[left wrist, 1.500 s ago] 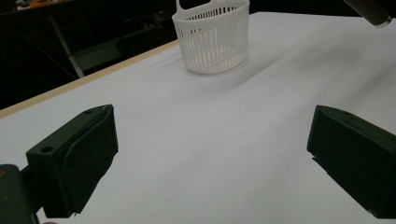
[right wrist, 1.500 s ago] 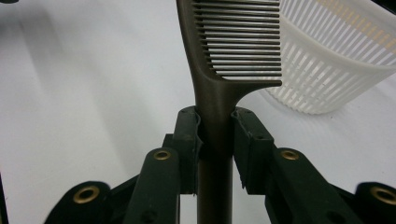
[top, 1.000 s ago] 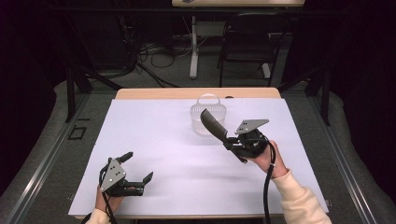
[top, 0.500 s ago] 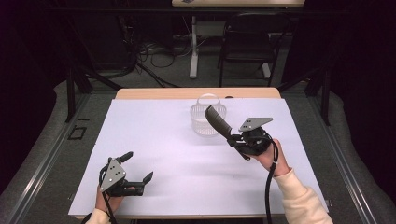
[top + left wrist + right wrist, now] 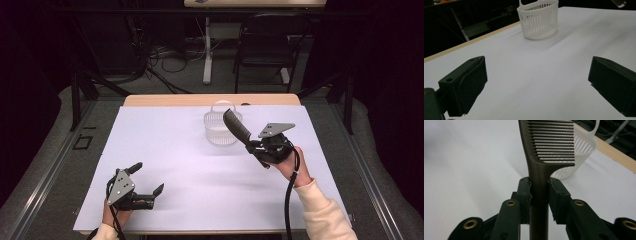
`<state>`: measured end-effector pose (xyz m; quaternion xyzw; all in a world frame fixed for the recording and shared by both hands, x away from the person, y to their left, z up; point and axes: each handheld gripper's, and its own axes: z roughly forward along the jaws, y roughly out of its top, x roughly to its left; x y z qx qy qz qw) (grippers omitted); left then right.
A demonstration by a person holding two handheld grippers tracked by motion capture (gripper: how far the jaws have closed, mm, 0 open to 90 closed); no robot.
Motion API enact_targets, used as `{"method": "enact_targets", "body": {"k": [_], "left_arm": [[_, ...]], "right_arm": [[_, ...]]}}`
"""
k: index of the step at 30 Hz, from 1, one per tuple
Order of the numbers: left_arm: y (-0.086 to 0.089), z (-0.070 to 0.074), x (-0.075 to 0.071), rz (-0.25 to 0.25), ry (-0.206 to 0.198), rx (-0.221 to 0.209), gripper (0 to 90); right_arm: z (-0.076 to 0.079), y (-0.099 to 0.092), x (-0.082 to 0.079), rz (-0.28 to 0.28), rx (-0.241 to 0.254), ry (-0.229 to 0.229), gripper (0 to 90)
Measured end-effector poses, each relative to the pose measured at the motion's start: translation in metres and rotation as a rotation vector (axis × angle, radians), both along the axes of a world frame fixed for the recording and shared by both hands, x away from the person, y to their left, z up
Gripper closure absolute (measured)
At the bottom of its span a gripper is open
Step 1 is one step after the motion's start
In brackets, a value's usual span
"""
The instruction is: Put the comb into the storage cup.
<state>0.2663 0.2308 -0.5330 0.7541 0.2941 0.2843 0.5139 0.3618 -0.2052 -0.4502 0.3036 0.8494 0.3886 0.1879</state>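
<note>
White sheeting covers the table (image 5: 165,150). Near its front left corner the left gripper (image 5: 148,186) rests spread, holding nothing. Toward the far edge stands the basket (image 5: 220,127). Beside it the right gripper (image 5: 539,195) clamps a comb (image 5: 237,126), likely carrying it there; next comes a tip over the rim. Comb teeth read clearly from the right gripper view.

My left gripper (image 5: 145,186): black body, grey three-cornered plate on top with small dark holes, black cable trailing toward the forearm. My right gripper (image 5: 540,195): same black build and grey plate, thick black cable looping down past a cream sleeve (image 5: 325,220). Its jaw links carry brass-ringed pivot holes; small screws sit in the pad blocks.
</note>
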Motion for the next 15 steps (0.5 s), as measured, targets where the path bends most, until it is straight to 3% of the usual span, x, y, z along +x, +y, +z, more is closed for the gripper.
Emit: {"method": "enact_targets", "body": {"k": [15], "left_arm": [[0.0001,-0.0001,0.0004,0.001,0.001,-0.004,2.1]], "right_arm": [[0.0034,-0.0018,0.0062,-0.011,0.01,-0.01,72.6]]}}
